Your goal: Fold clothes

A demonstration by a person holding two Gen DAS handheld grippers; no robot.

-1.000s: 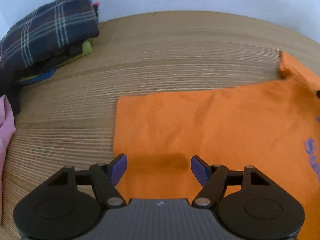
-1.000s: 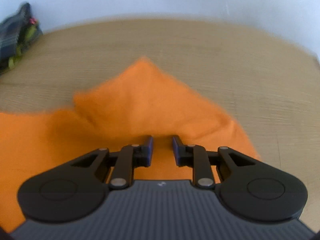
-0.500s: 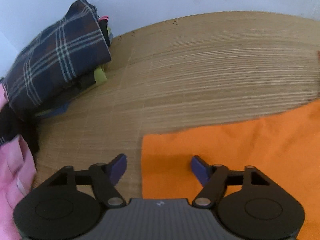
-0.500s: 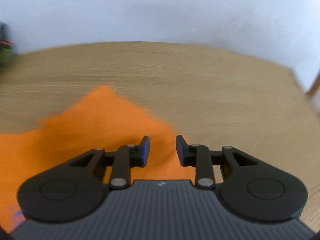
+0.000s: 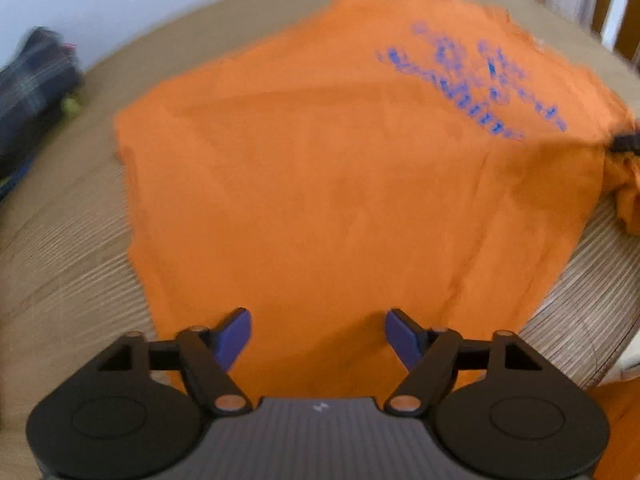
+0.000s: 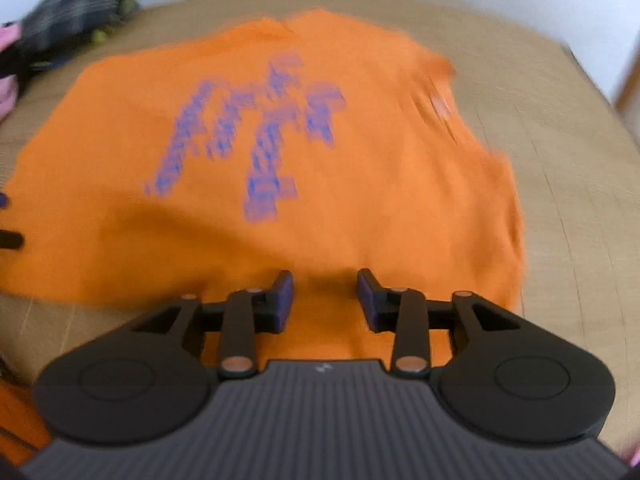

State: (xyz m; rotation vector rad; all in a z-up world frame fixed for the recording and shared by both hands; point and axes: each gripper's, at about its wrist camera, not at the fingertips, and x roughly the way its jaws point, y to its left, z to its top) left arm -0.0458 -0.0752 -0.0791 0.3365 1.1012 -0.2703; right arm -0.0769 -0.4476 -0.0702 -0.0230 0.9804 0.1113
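Note:
An orange T-shirt [image 5: 340, 184] with blue print lies spread on the wooden table [image 5: 60, 272]; both views are blurred by motion. My left gripper [image 5: 318, 332] hovers over the shirt's near edge. Its jaws are opening, and only flat cloth lies below them. In the right wrist view the same shirt [image 6: 360, 200] fills the middle, print facing up. My right gripper [image 6: 325, 296] is above the shirt's near hem. Its jaws are opening too and pinch nothing. A dark finger tip at the left edge of that view cannot be told apart further.
A stack of folded clothes topped by a dark plaid piece [image 5: 36, 80] [image 6: 76, 12] sits at the far left, with pink cloth [image 6: 8, 92] beside it. Wooden slats [image 5: 624, 12] stand beyond the table's far right. More orange cloth [image 5: 616, 420] shows at the near edge.
Both views swung from the shirt's ends to its printed middle. The right gripper's jaws spread wider. The left gripper's jaws stayed wide apart.

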